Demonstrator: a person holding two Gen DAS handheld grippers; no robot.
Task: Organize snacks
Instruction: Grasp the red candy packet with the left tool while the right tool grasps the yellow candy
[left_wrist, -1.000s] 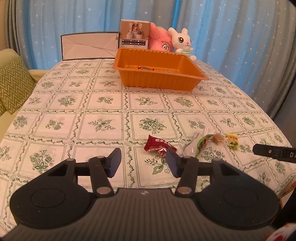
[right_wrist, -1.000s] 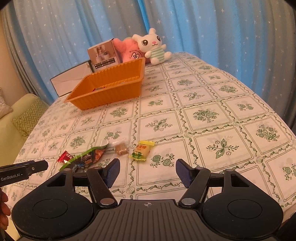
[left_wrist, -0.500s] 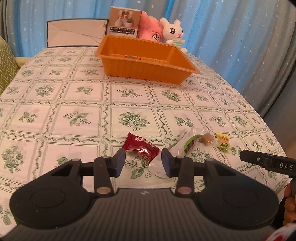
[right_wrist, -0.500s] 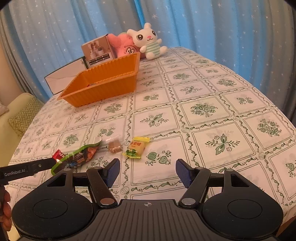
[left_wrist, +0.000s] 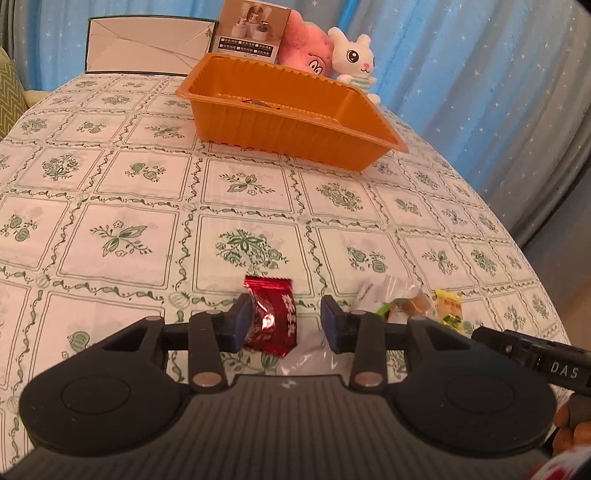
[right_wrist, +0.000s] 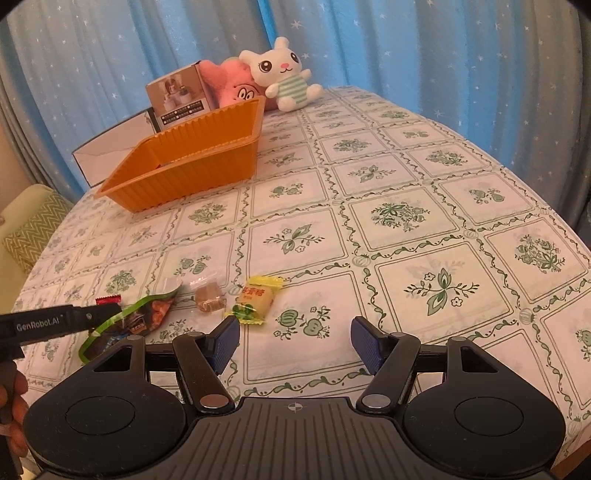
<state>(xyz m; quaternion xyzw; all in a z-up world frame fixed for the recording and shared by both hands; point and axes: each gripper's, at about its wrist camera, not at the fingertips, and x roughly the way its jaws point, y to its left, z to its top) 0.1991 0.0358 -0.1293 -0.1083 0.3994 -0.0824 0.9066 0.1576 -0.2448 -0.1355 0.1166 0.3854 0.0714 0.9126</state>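
1. Slippage is the main risk: the red snack packet lies on the tablecloth between the parted jaws of the left gripper, touching the left pad, and could slide away off-centre
2. Jaws of the right gripper are held wide apart over nothing, the yellow candy just beside
3. Contents of the orange tray, well apart, are barely seen, possibly some wrappers
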